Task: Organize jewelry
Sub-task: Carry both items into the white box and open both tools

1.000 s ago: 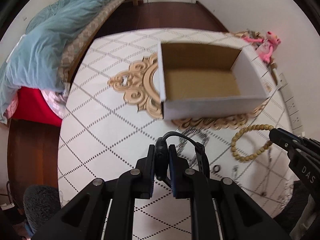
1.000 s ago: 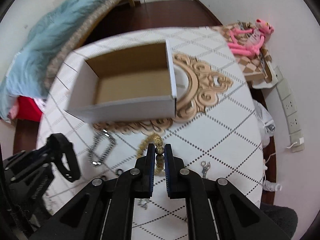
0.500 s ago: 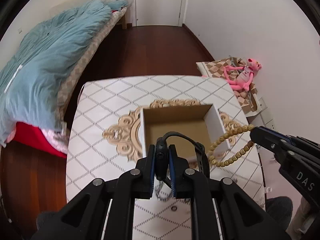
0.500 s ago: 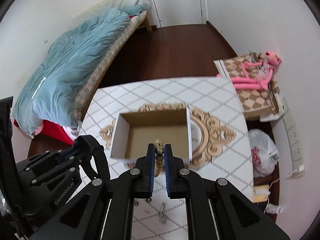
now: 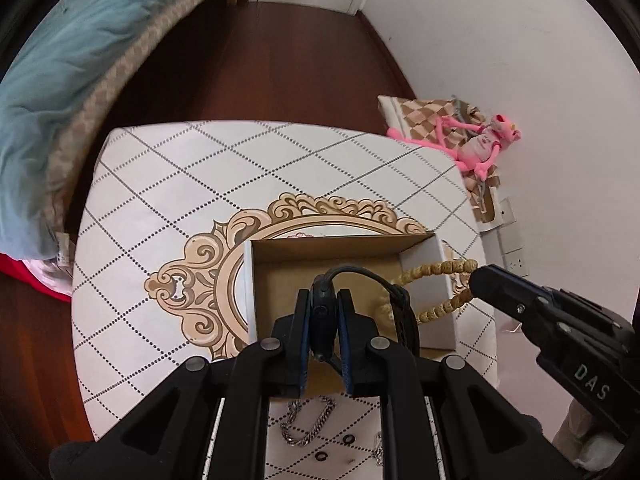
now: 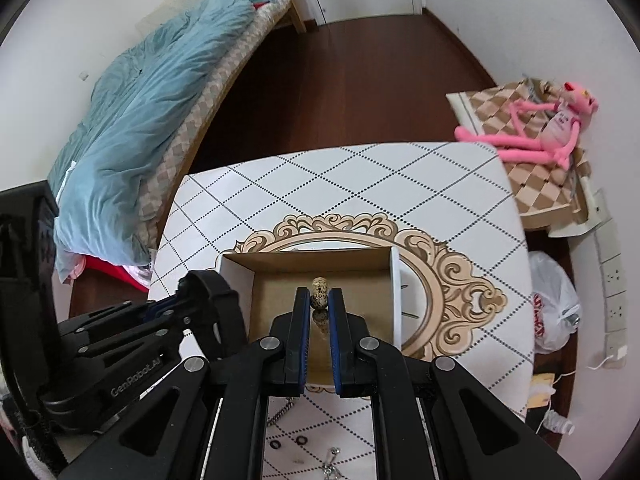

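My left gripper [image 5: 324,300] is shut on a dark wristwatch [image 5: 404,312], whose strap arcs to the right above the open cardboard box [image 5: 248,292]. In that view my right gripper [image 5: 478,276] comes in from the right, with a loop of tan wooden beads [image 5: 440,269] hanging from it over the box's right wall. In the right wrist view my right gripper [image 6: 320,300] is shut on the speckled beads [image 6: 320,286] above the box [image 6: 395,296]. My left gripper [image 6: 180,304] is at the left with the watch strap [image 6: 218,284]. I see nothing lying on the box floor.
On the patterned table [image 5: 160,200], near its front edge, lie a silver chain [image 5: 308,424], small dark rings [image 6: 288,442] and a small metal piece [image 6: 332,464]. A bed with a blue duvet [image 6: 140,120] is at the left. A pink plush toy [image 6: 540,128] and a plastic bag [image 6: 556,300] are at the right.
Both grippers have risen and moved forward over the box. The beads left the tabletop and now hang in the air. The watch stays clamped.
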Motion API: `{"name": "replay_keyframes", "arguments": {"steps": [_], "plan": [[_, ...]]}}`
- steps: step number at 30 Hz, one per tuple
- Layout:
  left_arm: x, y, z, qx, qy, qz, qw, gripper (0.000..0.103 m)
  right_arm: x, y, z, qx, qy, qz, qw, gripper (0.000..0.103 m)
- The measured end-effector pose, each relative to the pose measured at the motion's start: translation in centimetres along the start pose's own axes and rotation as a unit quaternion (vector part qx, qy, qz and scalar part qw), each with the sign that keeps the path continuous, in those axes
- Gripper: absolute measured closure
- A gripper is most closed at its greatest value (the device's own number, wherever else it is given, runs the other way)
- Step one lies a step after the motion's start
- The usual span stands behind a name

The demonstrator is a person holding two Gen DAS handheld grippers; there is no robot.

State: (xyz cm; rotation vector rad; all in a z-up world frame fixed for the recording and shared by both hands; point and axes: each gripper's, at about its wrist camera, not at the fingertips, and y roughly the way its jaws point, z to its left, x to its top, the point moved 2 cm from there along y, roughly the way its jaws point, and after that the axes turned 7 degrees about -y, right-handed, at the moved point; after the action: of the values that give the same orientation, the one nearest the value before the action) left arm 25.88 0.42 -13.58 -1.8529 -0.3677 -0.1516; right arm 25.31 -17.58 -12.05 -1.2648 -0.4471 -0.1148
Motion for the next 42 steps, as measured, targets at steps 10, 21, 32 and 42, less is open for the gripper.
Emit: {"name": "replay_keyframes", "arguments": {"steps": [10,21,32,42], "plan": [[2.2,1.5,1.1,0.040,-0.004,0.006,0.9992,0.028,0.8,3.9,-1.4,0.059,0.031,0.067,0.996,0.093],[0.3,-0.4,2.2,0.137,0.020,-0.061,0.9885,0.009,-1.5,3.0,-2.0,-0.076,-0.014,0.061,0.995,0.018],[-3.2,-1.7,2.3,0.182,0.026,-0.095,0.9784,0.002,-5.3,2.7,-1.4,-0.143,-0.023,0.045,0.988,0.007],[-5.9,-6.4,1.3,0.187,0.014,-0.137,0.9726,0.002,-6.6,-2.3,0.7,-0.154,-0.030,0.004,0.988,0.007]]}}
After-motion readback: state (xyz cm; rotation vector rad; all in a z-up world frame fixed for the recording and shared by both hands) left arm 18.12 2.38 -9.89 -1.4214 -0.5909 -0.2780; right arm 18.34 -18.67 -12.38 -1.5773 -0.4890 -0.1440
